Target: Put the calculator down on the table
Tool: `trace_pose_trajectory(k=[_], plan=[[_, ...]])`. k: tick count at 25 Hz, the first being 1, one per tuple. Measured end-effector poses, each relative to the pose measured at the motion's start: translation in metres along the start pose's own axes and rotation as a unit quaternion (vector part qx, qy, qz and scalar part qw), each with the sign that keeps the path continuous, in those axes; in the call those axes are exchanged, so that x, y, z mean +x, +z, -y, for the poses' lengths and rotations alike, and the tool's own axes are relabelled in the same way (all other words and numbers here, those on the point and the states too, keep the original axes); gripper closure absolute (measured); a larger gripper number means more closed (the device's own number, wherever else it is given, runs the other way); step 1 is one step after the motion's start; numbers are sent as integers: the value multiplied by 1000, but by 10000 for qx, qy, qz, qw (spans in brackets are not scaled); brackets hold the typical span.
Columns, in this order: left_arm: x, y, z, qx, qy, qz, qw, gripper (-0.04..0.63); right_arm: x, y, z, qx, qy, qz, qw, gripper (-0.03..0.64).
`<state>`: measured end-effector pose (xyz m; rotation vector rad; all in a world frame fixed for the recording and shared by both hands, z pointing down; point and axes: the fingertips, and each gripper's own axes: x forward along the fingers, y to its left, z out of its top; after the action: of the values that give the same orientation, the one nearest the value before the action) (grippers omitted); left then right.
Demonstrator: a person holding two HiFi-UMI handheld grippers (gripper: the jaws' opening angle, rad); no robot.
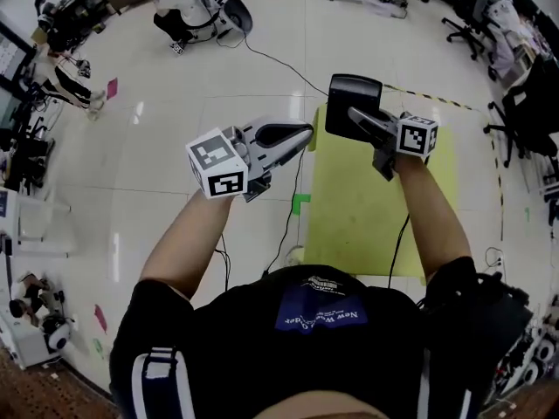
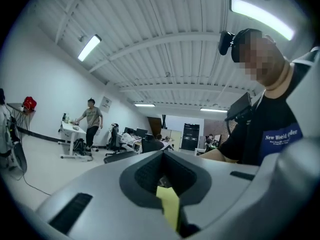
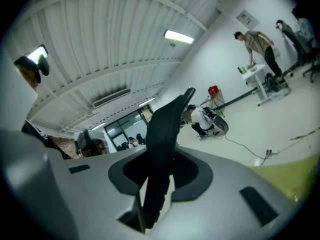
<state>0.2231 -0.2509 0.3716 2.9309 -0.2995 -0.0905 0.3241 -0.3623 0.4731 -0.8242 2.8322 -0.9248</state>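
Note:
A black calculator (image 1: pixel 352 103) stands on edge in the air above the far end of the yellow-green table (image 1: pixel 367 208), with my right gripper (image 1: pixel 360 117) shut on its lower part. In the right gripper view the calculator (image 3: pixel 165 129) rises as a dark slab from between the jaws of the right gripper (image 3: pixel 156 176). My left gripper (image 1: pixel 301 133) hovers to the left of the calculator over the floor. It points right, its jaws together with nothing in them. In the left gripper view the left gripper (image 2: pixel 167 184) points level at the person's torso.
The table's left edge runs beside a green floor mark (image 1: pixel 301 203) and black cables (image 1: pixel 288 234) on the pale floor. A person (image 1: pixel 188 7) crouches far off at the upper left. Desks and office chairs (image 1: pixel 515 103) line the room's edges.

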Motion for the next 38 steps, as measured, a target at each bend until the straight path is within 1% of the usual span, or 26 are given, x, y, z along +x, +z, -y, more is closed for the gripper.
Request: trace_pose_trajectory(k=[3, 6, 10, 16, 21, 24, 28, 30, 33, 38], plan=[[-1, -22, -12, -194, -53, -65, 9998, 589, 26, -41, 59, 385, -348, -279, 9983, 534], [-5, -40, -27, -242, -95, -136, 9996, 589, 48, -75, 109, 542, -747, -614, 9938, 534], [-10, -58, -49, -297, -139, -256, 9991, 589, 71, -102, 164, 728, -1078, -866, 9877, 534], [-10, -76, -80, -514, -61, -324, 9981, 589, 80, -137, 229, 977, -1494, -1260, 9758, 534], [-7, -88, -85, -600, -63, -363, 9975, 589, 81, -158, 245, 1152, -1473, -1461, 9714, 534], [-6, -87, -86, -615, -75, -351, 9975, 589, 78, -163, 252, 1323, -1492, -1474, 9688, 532], [-7, -88, -86, -640, -87, -321, 9974, 589, 76, -169, 256, 1368, -1585, -1600, 9646, 520], [-6, -90, -85, -649, -105, -323, 9973, 589, 75, -171, 259, 1310, -1678, -1666, 9628, 511], [-4, -89, -82, -643, -158, -324, 9973, 589, 78, -170, 260, 1092, -1851, -1830, 9593, 505], [-1, -85, -79, -642, -208, -284, 9973, 589, 82, -168, 262, 658, -2242, -2153, 9482, 480]])
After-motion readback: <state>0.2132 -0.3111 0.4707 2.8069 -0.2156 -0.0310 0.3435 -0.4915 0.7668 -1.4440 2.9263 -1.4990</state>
